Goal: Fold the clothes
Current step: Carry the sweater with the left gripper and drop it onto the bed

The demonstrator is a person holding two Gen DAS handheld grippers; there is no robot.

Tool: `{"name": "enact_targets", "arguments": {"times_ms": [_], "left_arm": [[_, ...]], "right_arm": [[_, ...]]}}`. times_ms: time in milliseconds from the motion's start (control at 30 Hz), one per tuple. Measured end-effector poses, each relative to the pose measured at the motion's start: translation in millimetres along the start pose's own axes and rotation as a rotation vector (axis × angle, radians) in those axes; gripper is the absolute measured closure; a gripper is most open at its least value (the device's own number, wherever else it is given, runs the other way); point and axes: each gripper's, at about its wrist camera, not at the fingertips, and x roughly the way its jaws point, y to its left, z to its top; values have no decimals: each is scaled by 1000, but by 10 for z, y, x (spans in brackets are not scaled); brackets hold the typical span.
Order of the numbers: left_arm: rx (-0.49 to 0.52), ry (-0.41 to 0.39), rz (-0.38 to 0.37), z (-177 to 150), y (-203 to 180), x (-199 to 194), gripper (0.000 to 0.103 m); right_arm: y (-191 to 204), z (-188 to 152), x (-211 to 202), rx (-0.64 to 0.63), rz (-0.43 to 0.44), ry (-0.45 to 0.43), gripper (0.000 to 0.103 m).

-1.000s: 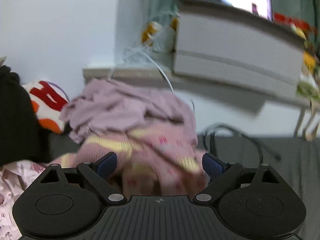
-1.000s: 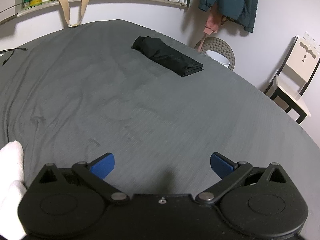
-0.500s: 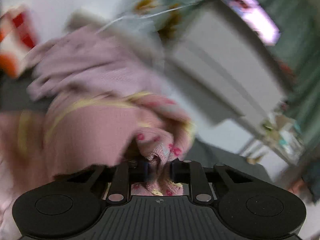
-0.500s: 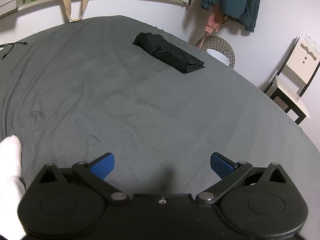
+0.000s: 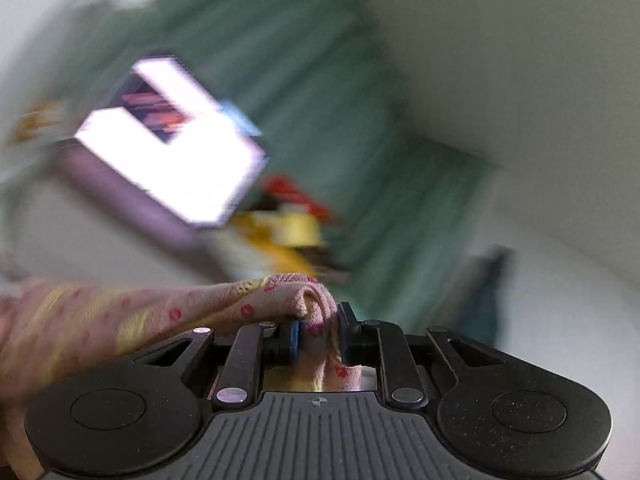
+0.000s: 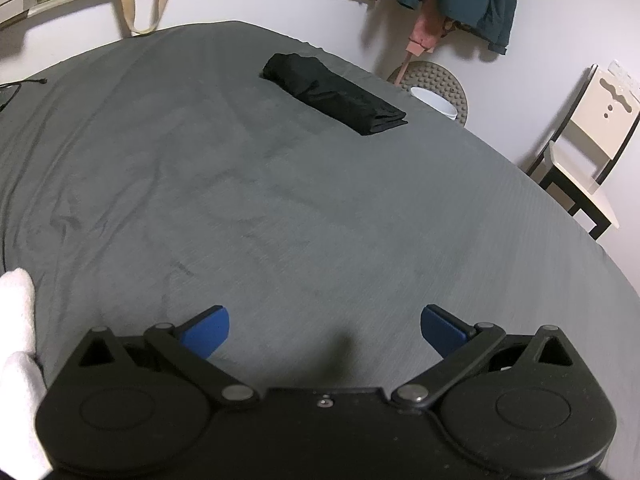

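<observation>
A wide bed (image 6: 280, 200) covered in a grey sheet fills the right wrist view, bare in the middle. A folded black garment (image 6: 336, 94) lies at its far side, near a chair (image 6: 588, 148) by the wall. The right gripper (image 6: 325, 330) hovers over the sheet, fingers spread wide and empty. In the blurred left wrist view, the left gripper (image 5: 318, 338) has its fingers clamped on a bunched fold of a pink knitted sweater (image 5: 168, 312), which trails off to the left. The step in hand seems to be fetching the next piece. Next, the sweater likely needs carrying to the bare sheet and spreading flat.
</observation>
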Motion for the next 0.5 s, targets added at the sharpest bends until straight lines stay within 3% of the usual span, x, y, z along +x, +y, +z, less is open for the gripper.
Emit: {"name": "enact_targets", "arguments": {"times_ms": [67,133,200,233,300,367,500], "left_arm": [[46,29,-188,25,-457,59,85],[6,68,-377,28,-807,106,85],[-58,107,-494,19,-1015,172,85],[-83,136,-510,-2,-1069,248,85],[-127,220,-495,-95,-1124,477,85],[-166,328,-414,-267,-1095,784,85],[-126,513,-179,-796,-829,1250,85]], "right_arm": [[-26,7,-5,13,6,0,0],[-60,12,-21,25,9,-6,0],[-123,23,-52,44,2,-24,0],[-160,31,-68,56,-3,-33,0],[-302,67,-116,113,-17,-57,0],[-464,98,-154,178,-19,-71,0],[-811,83,-138,302,5,-57,0]]}}
